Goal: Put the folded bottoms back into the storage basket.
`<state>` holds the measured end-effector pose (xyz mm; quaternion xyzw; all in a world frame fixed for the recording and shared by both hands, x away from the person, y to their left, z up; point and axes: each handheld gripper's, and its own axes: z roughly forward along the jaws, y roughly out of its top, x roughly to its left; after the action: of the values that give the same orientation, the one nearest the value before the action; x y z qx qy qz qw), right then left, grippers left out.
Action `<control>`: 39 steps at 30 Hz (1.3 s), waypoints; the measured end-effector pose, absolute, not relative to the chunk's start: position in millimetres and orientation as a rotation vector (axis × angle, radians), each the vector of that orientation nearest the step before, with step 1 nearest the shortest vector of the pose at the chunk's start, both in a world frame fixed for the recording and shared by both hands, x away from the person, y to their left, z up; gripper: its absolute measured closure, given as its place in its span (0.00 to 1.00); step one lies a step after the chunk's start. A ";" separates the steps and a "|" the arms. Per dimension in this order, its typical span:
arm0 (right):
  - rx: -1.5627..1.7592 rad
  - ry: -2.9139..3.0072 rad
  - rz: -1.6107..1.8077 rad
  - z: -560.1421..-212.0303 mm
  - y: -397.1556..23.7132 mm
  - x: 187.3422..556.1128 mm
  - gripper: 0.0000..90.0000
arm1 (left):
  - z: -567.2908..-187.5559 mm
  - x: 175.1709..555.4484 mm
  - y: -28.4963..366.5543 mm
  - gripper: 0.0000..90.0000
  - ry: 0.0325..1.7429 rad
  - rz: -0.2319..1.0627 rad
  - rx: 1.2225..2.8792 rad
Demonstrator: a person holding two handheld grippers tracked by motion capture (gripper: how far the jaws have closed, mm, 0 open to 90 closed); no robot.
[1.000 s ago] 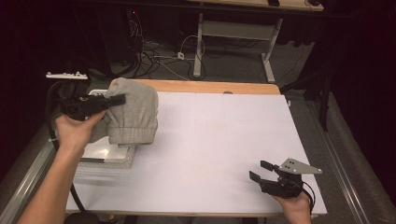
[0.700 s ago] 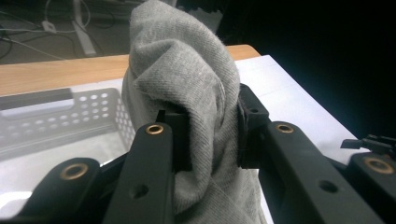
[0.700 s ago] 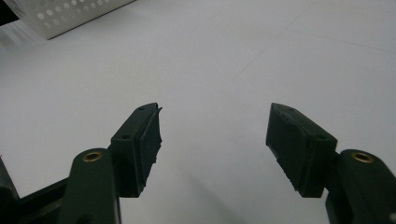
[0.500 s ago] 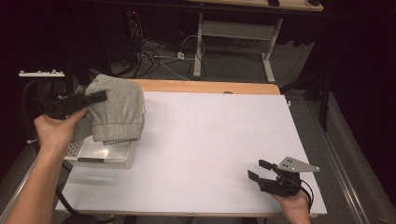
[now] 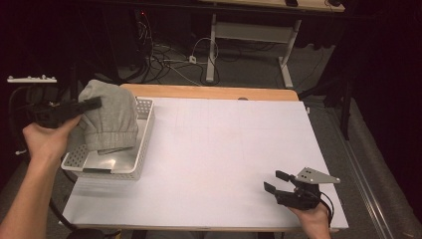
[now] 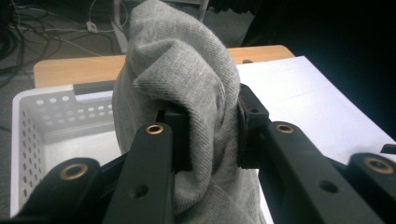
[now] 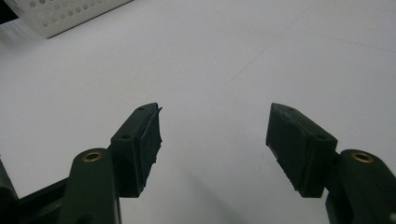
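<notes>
While the grey garment hangs over the basket:
Left gripper (image 6: 205, 135): clamped on the grey knit garment (image 5: 107, 117), at 9 o'clock.
Garment: above the white perforated basket (image 5: 142, 149).
Right gripper (image 7: 215, 140): jaws apart, holding nothing, over the white table (image 5: 224, 144), at 5 o'clock.

Dark room; grey floor (image 5: 239, 55), tangled cables (image 5: 164, 55), white desk frame (image 5: 249, 35) behind.

Bright white table (image 5: 224, 149) under overhead light; surroundings dark, gripper views softly blurred.
</notes>
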<state>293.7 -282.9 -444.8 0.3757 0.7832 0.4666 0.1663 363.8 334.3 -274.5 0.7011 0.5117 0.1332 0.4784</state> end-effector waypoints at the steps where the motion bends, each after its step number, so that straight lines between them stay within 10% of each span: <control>1: 1.069 2.230 1.328 -444.8 -283.0 293.7 0.40 | -275.9 364.6 334.5 0.78 1.253 0.324 1.714; 39: 1.072 2.249 1.325 -446.0 -282.6 293.3 0.40 | -311.9 398.6 324.3 0.78 1.302 0.259 1.783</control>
<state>293.3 -282.6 -446.0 0.3749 0.7869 0.4636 0.1591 398.6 324.3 -311.9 0.7189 0.5249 0.1045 0.4435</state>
